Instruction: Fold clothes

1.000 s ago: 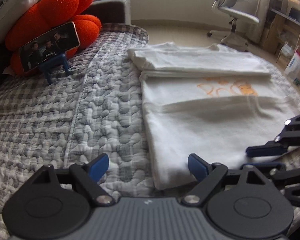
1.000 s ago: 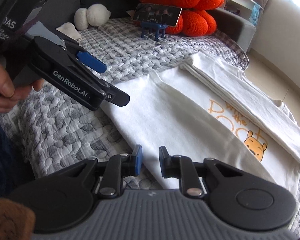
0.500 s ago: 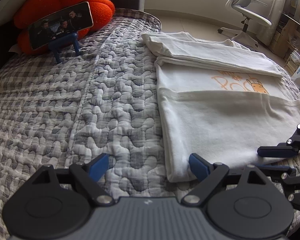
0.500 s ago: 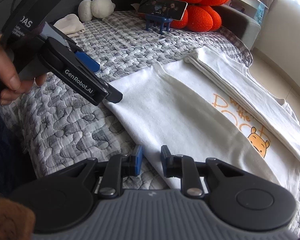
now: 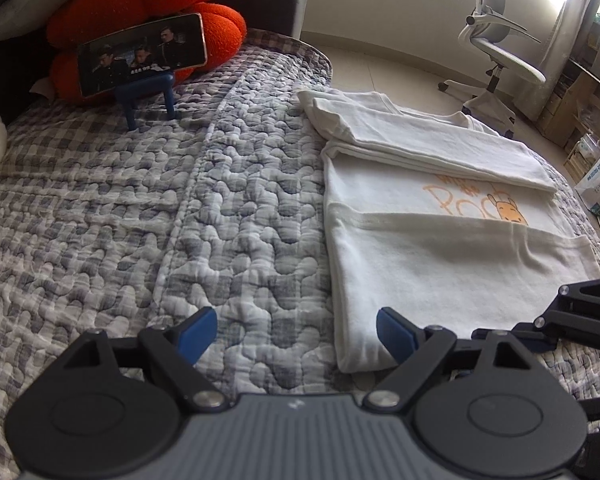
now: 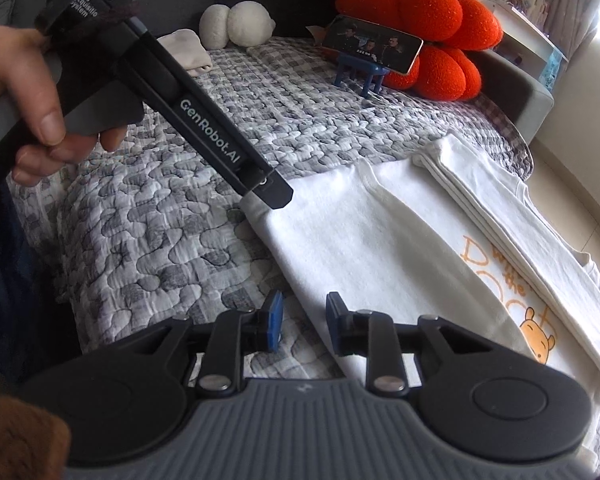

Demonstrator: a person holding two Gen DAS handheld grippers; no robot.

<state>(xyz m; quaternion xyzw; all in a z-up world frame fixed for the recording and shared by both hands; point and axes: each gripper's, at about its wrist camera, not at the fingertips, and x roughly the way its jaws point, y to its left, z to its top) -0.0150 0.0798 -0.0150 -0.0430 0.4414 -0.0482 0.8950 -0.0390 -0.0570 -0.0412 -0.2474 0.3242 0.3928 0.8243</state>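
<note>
While your left gripper (image 5: 292, 330) hovers with jaws spread wide over the quilt (image 5: 148, 216), one pad reaches the shirt's (image 5: 440, 264) near corner; nothing is held. Both long sides lie folded inward, so that corner probably starts the crosswise fold. From the right view, your right gripper (image 6: 302, 320) stands narrowly parted, empty, straddling the shirt's near edge, likely to lift it in parallel.

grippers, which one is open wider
The left gripper: its blue pads stand far apart, while the right gripper shows only a narrow gap.
</note>
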